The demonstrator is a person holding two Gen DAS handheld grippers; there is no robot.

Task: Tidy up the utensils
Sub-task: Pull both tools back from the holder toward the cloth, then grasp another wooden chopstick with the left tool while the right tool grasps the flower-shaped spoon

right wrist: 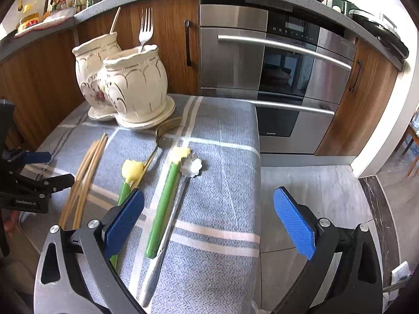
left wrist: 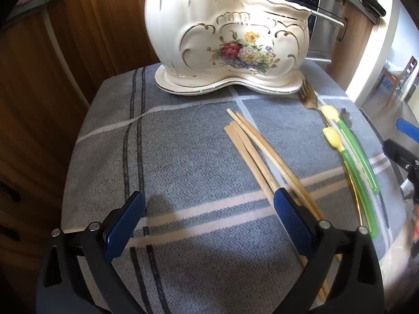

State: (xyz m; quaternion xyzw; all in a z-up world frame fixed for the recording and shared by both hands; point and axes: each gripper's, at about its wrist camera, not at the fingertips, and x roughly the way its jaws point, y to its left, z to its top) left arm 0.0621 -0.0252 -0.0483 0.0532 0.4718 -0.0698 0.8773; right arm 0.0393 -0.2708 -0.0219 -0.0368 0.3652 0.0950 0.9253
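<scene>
Chopsticks (left wrist: 264, 162) partly behind gripper finger

We read "SIEMENS" low on the steel oven (right wrist: 275, 78) front, and a faint, partly legible "CenRobot.AI" (or similar) on the left gripper (right wrist: 39, 167) body; the oven display stayed illegible.

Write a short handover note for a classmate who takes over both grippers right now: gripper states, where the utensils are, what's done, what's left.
Left gripper: open, empty, over the cloth near the chopsticks.
Right gripper: open, empty, above the green-handled utensils and silver flower spoon.
Done: a silver fork and one more handle already stand in the ceramic holder.
Left: chopsticks, gold fork, green-handled pair and silver spoon all lie on the cloth.
</scene>
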